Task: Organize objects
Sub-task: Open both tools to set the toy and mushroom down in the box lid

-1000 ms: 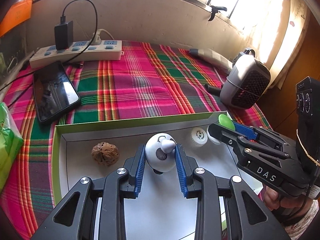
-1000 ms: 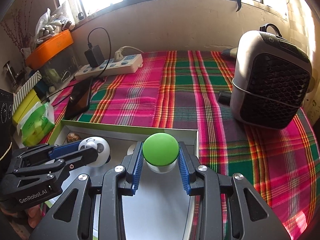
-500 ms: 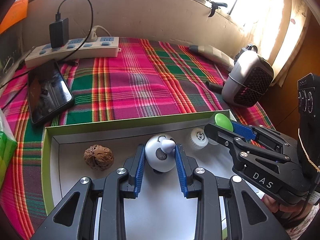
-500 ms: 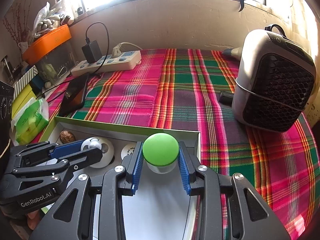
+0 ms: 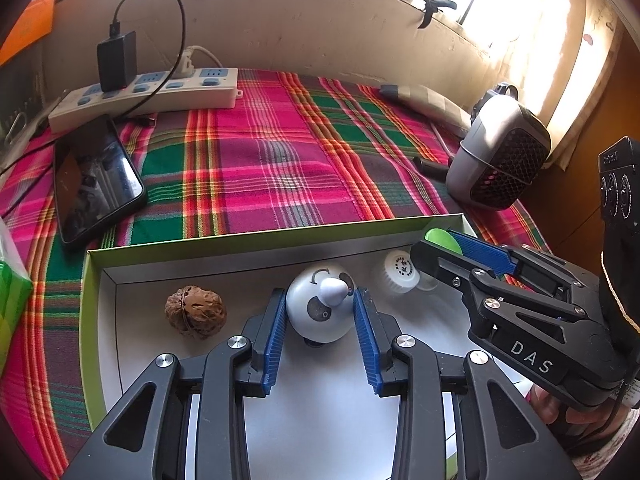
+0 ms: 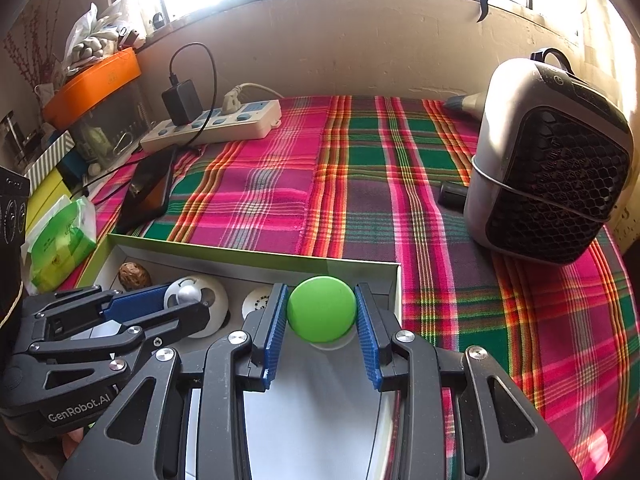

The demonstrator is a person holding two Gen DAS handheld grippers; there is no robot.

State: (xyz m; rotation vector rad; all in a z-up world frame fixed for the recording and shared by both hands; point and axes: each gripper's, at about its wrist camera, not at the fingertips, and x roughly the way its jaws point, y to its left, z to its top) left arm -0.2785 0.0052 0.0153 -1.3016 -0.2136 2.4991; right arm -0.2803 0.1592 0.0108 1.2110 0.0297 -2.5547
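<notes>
Plaid cloth [image 5: 260,168] — left hand-held gripper [image 5: 320,316] just opening off white toy [image 5: 318,306]; right hand-held gripper [image 6: 322,312] clamps green-capped jar [image 6: 322,308].

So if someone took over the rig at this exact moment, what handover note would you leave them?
Left gripper: jaws have just been opening, pads now clear of the white round toy, which sits in the box.
Right gripper: shut on the green-capped jar, low at the box's right end.
Already in the box: walnut, white bottle cap.
Left to do: release the jar, withdraw both grippers. The phone on the cloth may or may not belong to the job.
</notes>
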